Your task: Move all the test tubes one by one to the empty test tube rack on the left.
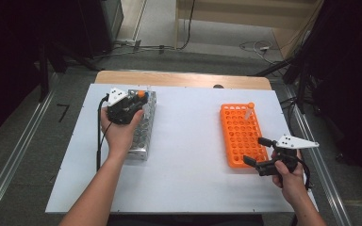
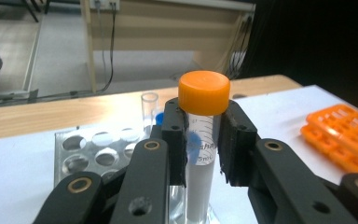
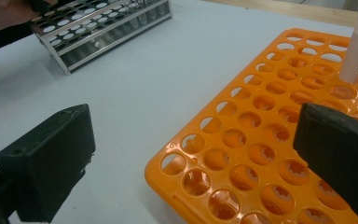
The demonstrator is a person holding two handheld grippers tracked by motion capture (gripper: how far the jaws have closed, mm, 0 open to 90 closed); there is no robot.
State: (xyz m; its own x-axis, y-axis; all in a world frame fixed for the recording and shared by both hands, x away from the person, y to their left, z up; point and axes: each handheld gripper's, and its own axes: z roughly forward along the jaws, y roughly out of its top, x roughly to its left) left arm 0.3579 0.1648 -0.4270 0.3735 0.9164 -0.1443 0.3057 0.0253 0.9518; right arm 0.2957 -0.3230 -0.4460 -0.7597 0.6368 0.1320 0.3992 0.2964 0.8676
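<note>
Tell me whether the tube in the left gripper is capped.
Capped. An orange cap sits on the tube, just above the left gripper, whose pads clamp the tube upright.

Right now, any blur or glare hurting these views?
High view: soft, low detail; dark room edges, evenly lit white table. Left gripper view: orange-capped tube fairly sharp, left gripper jaws soft near the lens. Right gripper view: orange rack clear, right gripper jaws blurred.
</note>
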